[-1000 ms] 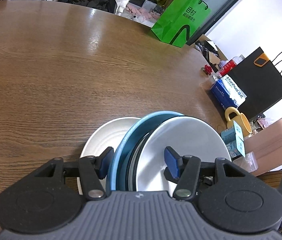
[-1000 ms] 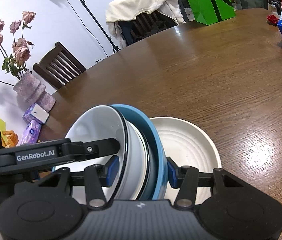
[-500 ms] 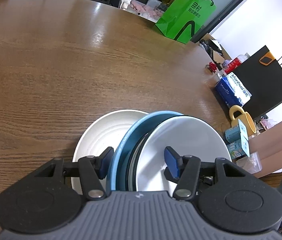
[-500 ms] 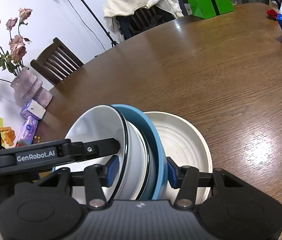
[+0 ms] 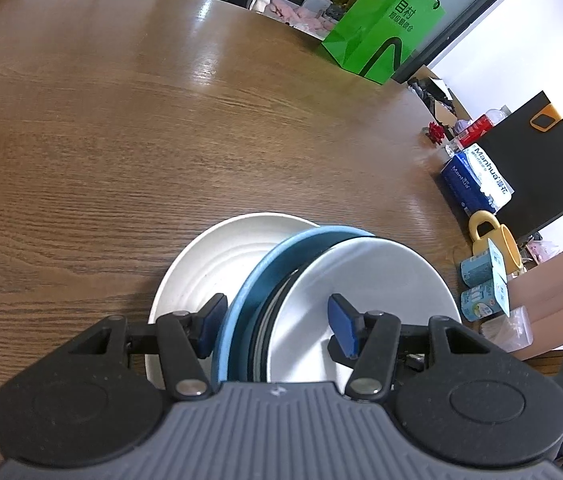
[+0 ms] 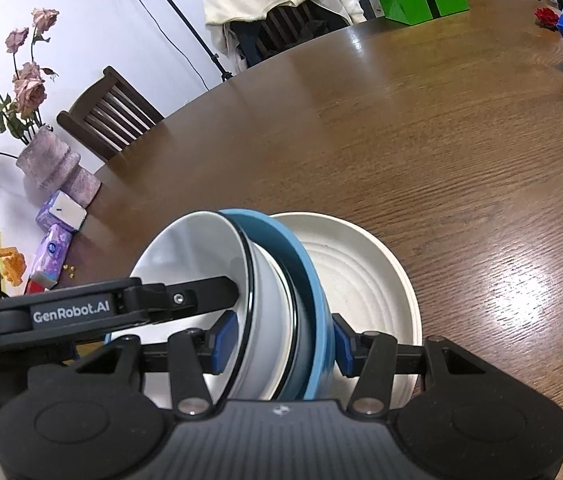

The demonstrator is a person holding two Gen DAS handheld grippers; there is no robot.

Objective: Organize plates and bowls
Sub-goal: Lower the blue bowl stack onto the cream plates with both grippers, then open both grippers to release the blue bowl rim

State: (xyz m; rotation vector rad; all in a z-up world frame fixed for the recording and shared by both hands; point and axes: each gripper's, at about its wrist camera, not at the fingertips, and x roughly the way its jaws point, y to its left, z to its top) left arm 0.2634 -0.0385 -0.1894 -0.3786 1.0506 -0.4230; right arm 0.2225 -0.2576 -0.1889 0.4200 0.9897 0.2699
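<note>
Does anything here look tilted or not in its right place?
Yes. The blue plate and the white bowl stand on edge, clamped together in both tools, above the cream plate lying flat on the table. Nothing looks spilled or broken.

Both views are bright and evenly lit. Pale glare streaks lie on the wooden table (image 5: 121,120) at upper centre of the left view and at the right of the right view. Fisheye curvature bends the edges; the corners blur slightly.
</note>
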